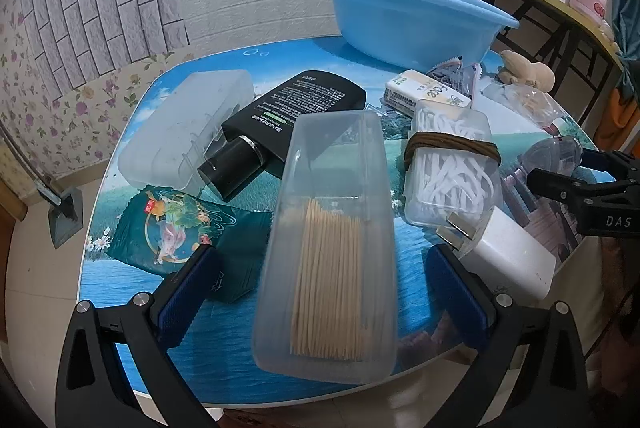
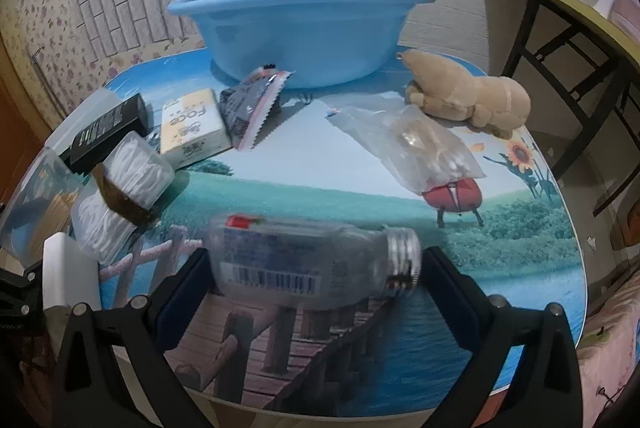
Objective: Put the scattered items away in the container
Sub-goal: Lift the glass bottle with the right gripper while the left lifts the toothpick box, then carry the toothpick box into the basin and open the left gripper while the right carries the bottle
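- Left wrist view: I have the left gripper (image 1: pixel 320 292) spread wide, its blue pads clear on both sides of the toothpick box (image 1: pixel 326 240), which lies between them on the table (image 1: pixel 224 312).
- The toothpick box is frosted clear plastic; its wooden picks sit bunched in the near end, and its long axis runs from near to far.
- To its right, a clear floss box (image 1: pixel 452 164) full of white picks is bound round with a brown band; a white charger (image 1: pixel 508 260) lies just nearer.
- The blue basin (image 1: pixel 412 20) stands at the far edge; from here I cannot see inside it.
- Right wrist view: my right gripper (image 2: pixel 316 284) is also spread wide, with the clear bottle (image 2: pixel 316 264) lying between the pads; it is blurred, so I cannot tell whether it touches either.
- The bottle lies on its side, long axis left to right, silver threaded neck pointing right, barcode label facing me.
- The basin sits far, well apart from the bottle; a plush toy (image 2: pixel 468 96) lies to its right.
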Motion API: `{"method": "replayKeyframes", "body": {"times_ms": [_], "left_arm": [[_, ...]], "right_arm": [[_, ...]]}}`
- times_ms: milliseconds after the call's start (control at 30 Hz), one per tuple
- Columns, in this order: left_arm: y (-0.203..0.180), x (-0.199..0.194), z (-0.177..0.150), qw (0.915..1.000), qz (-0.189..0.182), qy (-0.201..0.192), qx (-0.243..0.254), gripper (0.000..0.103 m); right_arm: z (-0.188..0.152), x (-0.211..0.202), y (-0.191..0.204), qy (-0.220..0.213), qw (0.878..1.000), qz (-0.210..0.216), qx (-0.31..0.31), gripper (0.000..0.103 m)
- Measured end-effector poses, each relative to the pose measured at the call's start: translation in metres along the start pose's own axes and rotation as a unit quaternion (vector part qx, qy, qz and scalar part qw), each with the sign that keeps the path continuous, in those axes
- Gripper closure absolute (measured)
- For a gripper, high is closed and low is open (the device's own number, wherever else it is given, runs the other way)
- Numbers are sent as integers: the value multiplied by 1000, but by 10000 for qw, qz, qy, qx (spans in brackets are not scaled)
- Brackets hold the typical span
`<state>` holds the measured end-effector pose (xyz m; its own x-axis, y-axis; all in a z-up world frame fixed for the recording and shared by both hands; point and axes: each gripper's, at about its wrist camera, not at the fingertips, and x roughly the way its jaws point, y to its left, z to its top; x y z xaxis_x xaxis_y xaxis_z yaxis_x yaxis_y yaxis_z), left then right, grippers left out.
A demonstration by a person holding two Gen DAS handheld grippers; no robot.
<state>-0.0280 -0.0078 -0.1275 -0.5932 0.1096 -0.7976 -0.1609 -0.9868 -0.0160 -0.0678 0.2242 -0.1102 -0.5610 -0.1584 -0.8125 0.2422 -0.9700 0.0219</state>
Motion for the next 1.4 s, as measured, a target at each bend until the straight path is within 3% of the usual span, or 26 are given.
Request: {"method": "replayKeyframes", "body": {"times_ms": [100,133,267,433,833,1133,1400], "left_arm": [[-1,-2,-3,10000,9,-84,11,1],[-1,-2,-3,9999,6,-99,11,5],[2,-9,-3,9997,72,-237,-27,41],[2,-12,-3,9995,106,-288,-14,71],[1,-43,16,9974,184,-696,-66,71],[-8,-71,60,9937,69,-1116,19,71],[-28,-66,110,9901,-95,-1336,428,71]], "right_arm": [[0,-1,-1,84,9999,65,-35,0],[-1,-2,-2,58,9999,103,16,0],[-1,-8,-9,32,9997,163,183,16],[-1,-11,-14,-10,9992,285,294,17],[9,-42,-7,-674,9967,460,10,17],[38,-68,-5,-1192,9903,697,-133,17],[74,-68,-13,-1470,9857,795,-209,17]]}}
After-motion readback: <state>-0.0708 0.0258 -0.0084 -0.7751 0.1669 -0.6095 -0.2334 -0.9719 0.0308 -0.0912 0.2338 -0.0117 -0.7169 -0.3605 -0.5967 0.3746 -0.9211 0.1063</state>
